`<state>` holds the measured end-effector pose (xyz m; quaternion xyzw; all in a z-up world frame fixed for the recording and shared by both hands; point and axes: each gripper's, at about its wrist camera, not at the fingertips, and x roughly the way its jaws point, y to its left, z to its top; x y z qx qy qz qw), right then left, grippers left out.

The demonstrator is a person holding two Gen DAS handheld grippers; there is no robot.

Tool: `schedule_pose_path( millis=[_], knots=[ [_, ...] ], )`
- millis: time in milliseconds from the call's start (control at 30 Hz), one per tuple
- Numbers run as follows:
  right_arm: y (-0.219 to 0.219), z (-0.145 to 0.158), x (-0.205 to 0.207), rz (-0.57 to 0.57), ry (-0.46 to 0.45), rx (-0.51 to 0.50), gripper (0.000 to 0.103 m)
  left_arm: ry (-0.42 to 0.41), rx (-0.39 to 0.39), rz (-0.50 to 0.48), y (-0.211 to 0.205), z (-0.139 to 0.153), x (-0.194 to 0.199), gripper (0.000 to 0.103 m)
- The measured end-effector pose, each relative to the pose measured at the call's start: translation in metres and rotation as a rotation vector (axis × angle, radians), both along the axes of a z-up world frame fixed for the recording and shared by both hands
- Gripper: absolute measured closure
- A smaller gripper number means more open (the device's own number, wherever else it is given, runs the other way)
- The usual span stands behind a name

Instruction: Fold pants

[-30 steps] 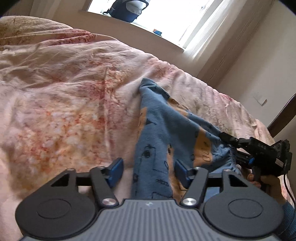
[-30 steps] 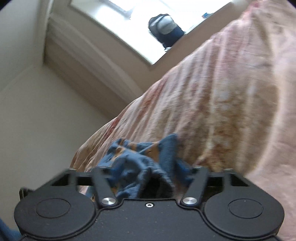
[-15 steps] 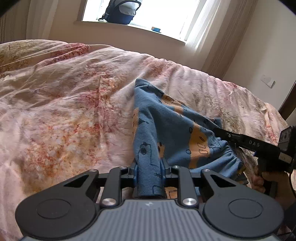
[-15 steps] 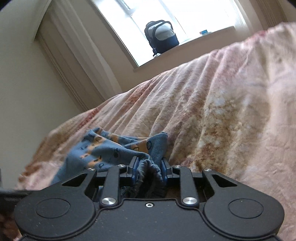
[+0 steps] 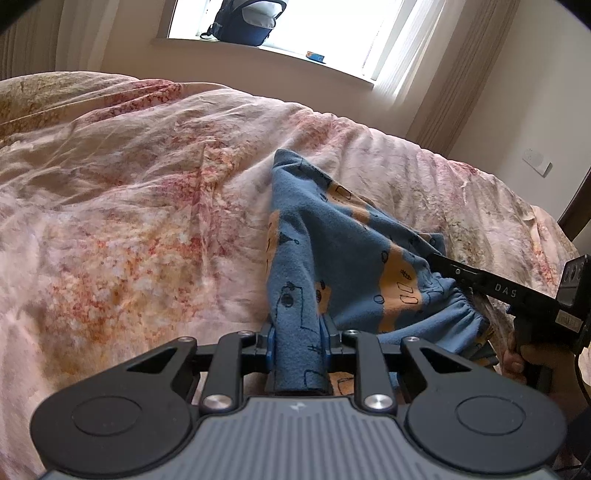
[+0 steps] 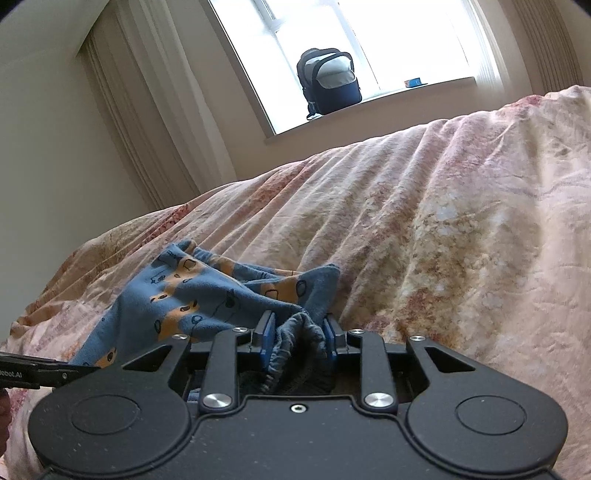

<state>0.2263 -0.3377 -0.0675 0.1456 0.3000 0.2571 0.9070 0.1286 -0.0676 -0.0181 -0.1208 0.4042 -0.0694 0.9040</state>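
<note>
The blue pants (image 5: 332, 251) with orange patches and black drawings lie bunched on the bed. My left gripper (image 5: 297, 343) is shut on a fold of the pants at their near edge. My right gripper (image 6: 299, 339) is shut on the gathered elastic waistband. The right gripper also shows in the left wrist view (image 5: 461, 275), at the right end of the waistband. The pants (image 6: 192, 295) hang lifted between the two grippers, with the far leg end resting on the bed.
The bed has a crumpled pink and cream floral duvet (image 5: 129, 221). A dark backpack (image 5: 243, 22) and a small blue box (image 5: 316, 56) sit on the windowsill behind the bed. Curtains hang beside the window. A wall socket (image 5: 537, 162) is at the right.
My left gripper went from open around the pants to shut on them. My right gripper closed on the waistband. Both views tilted up and the pants lifted.
</note>
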Motion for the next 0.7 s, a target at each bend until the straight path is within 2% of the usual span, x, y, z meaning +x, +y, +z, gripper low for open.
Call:
schedule_pose_path(
  millis=[467,700],
  knots=[
    [0.004,-0.004,0.003,-0.001,-0.012,-0.021,0.073,-0.002,-0.003,-0.003,0.0,-0.001,0.0,0.079],
    [0.014,-0.001,-0.001,-0.012,-0.051,-0.094,0.072,0.021,-0.007,-0.001,0.001,0.001,0.001,0.079]
  ],
)
